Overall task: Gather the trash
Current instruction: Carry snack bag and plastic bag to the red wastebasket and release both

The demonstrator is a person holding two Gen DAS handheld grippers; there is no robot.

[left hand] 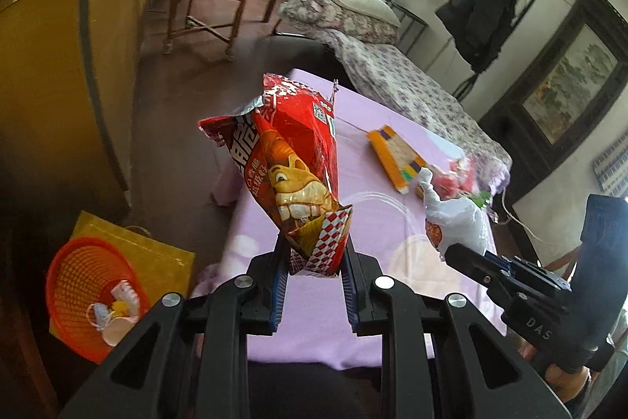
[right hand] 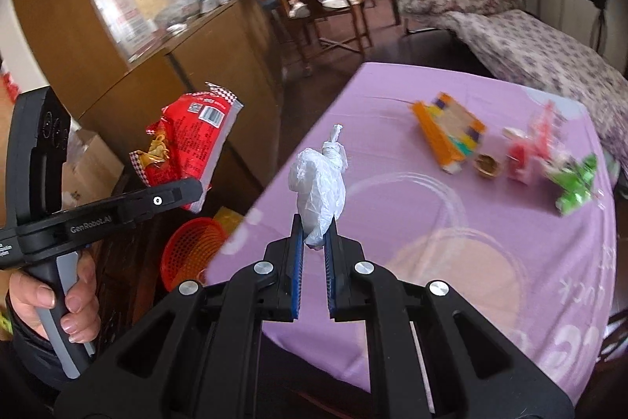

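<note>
With my left gripper (left hand: 314,262) clamping the torn red foil snack bag (left hand: 290,167) and my right gripper (right hand: 314,242) pinching the knotted white plastic bag (right hand: 320,183), both aloft, I judge the next move is dropping them into the orange mesh basket (left hand: 84,285) at eight o'clock.

— What are you holding on your left?

— A red snack bag (left hand: 298,160), torn open at the top so the silver lining shows, with a cartoon face and a red-and-white checkered bottom corner. It stands upright, lifted off the table, its lower corner pinched.

— And on your right?

— A small white plastic bag (right hand: 320,189), knotted at the top, crumpled, upright and raised above the purple cloth.

— What is left on the cloth?

— An orange carton (right hand: 447,134) lying flat, a small brown cup (right hand: 486,165) just beside it, a pink-and-white wrapper (right hand: 530,148) and a green wrapper (right hand: 575,185).

— The bin?

— Your orange mesh basket (left hand: 84,289) sits on the floor, some white and yellow scraps inside.
</note>
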